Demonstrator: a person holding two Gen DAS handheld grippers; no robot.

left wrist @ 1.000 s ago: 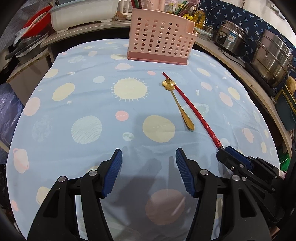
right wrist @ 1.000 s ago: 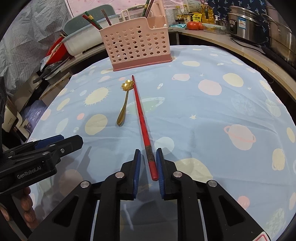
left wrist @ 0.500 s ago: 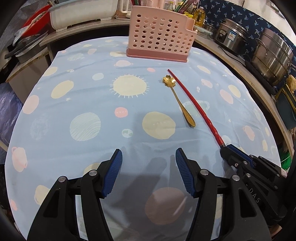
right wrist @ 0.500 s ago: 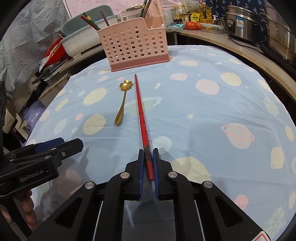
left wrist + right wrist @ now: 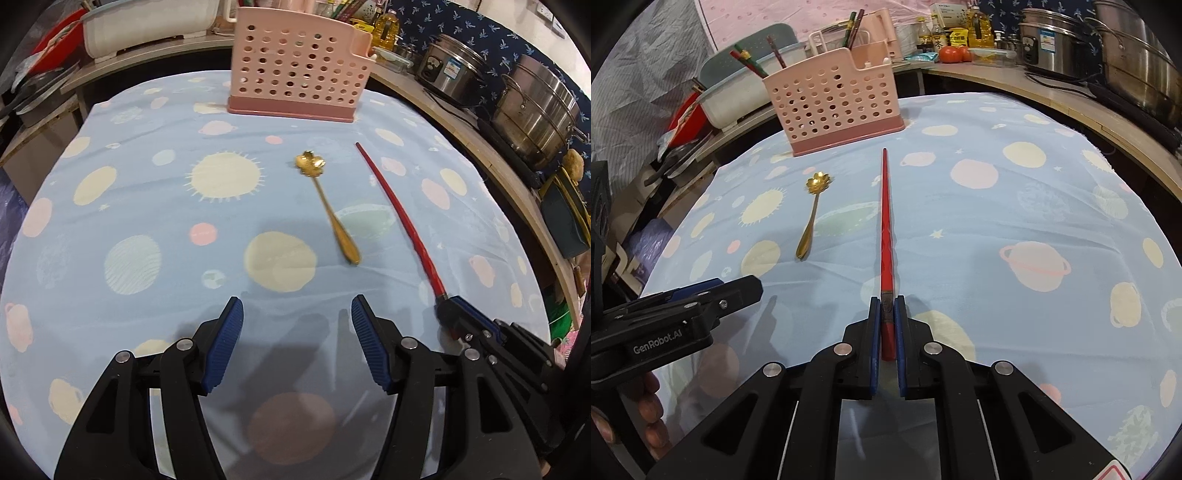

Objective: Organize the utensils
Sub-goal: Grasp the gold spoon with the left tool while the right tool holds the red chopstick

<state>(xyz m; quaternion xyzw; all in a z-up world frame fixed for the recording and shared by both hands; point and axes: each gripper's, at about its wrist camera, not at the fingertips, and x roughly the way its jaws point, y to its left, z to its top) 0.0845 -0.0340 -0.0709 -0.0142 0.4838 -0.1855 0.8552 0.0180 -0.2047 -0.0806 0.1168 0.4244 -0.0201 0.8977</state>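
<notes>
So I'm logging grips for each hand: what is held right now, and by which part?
The right gripper is shut on the red chopstick, at its thick end. The left gripper is open and holds nothing.

a curved wooden counter rims the upper right of the frame, holding steel pots; dark blue patterned fabric hangs behind them.

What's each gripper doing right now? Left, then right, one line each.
Left gripper: open, nothing between its pads, above the tablecloth.
Right gripper: shut on the red chopstick.
</notes>
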